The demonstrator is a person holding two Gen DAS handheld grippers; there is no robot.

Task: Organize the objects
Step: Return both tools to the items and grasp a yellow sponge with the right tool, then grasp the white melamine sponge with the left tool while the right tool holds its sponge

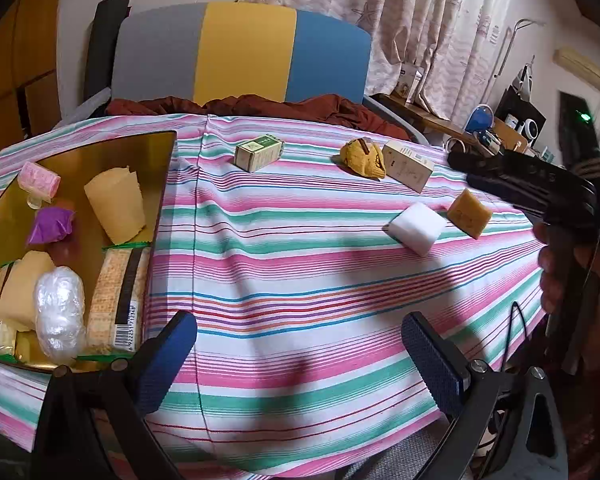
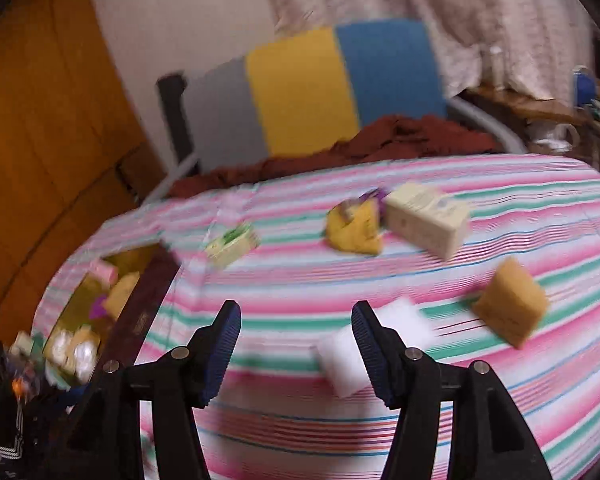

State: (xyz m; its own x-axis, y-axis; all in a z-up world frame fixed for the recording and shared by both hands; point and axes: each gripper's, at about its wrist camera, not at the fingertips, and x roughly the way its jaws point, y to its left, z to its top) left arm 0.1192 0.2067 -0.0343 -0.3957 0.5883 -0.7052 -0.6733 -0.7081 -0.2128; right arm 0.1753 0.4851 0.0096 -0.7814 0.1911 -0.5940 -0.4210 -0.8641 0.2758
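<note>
1. A table covered by a pink, green and white striped cloth is seen; five loose items lie on its far and right parts, and a gold-lined rectangular tray holding sorted goods sits at its left edge.
2. The right gripper, its blue ribbed pads spread wide with nothing between them, is held low over the cloth; the white rectangular foam block lies just beside its right finger, partly hidden behind it. This view is blurred.
3. The step in hand is judged to be the pick-up of that block. The gripper should be shifted right until the block is centred between the pads, then closed gently, since foam is likely to squash.
4. The left gripper is spread open and empty, near the tray's front corner.
5. A tan cardboard box, a yellow crumpled pouch and a green-and-cream small box stand farther back, well clear.
6. An orange-brown sponge wedge stands just beside the block and could be knocked.
</note>
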